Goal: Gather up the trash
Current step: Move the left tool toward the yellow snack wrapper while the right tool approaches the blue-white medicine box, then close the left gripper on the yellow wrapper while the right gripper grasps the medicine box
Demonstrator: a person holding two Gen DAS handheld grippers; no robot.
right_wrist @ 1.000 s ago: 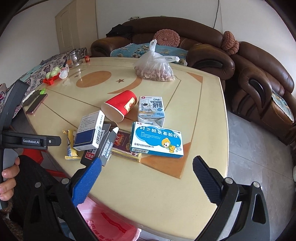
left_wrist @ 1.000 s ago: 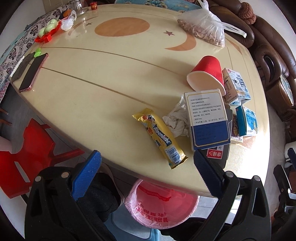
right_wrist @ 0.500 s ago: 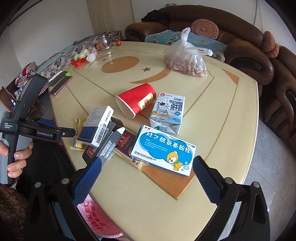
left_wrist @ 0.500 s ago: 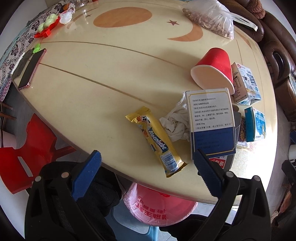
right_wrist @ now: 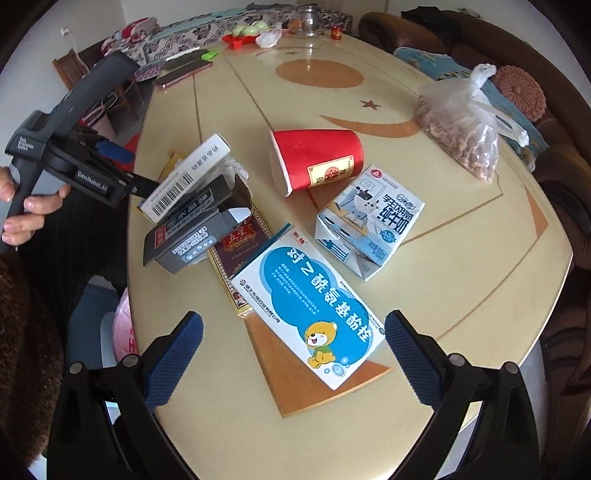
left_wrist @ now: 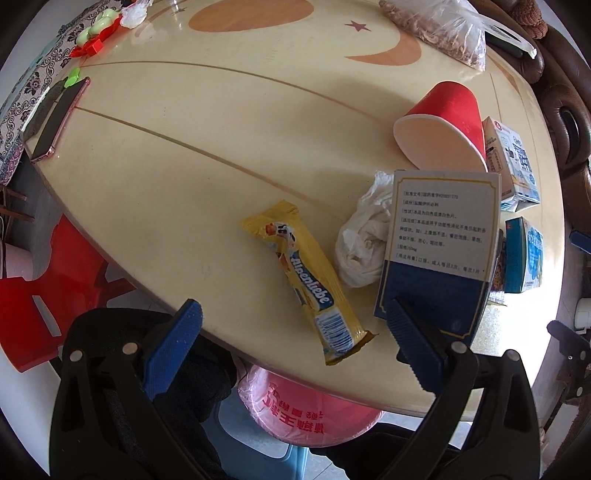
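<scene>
Trash lies near the table's front edge. In the left wrist view a yellow snack wrapper (left_wrist: 312, 280) lies between the open jaws of my left gripper (left_wrist: 291, 332), with a crumpled white tissue (left_wrist: 364, 243) and a white-and-blue medicine box (left_wrist: 439, 251) to its right. A tipped red paper cup (left_wrist: 443, 125) lies beyond. In the right wrist view my right gripper (right_wrist: 291, 347) is open and empty over a blue bear-print box (right_wrist: 314, 306). A milk carton (right_wrist: 369, 221), the red cup (right_wrist: 317, 158), a dark box (right_wrist: 192, 236) and the left gripper (right_wrist: 110, 177) show there.
A pink-lined bin (left_wrist: 306, 410) sits under the table's front edge. A bag of nuts (right_wrist: 461, 122), a phone (left_wrist: 59, 118) and small red and green items (left_wrist: 96, 33) lie farther back. A red stool (left_wrist: 40, 291) stands left; brown sofas (right_wrist: 554, 162) stand right.
Both grippers have moved closer to the trash. The left has come down toward the yellow wrapper; the right has swung left and nearer over the blue bear-print box. Both stay open.
</scene>
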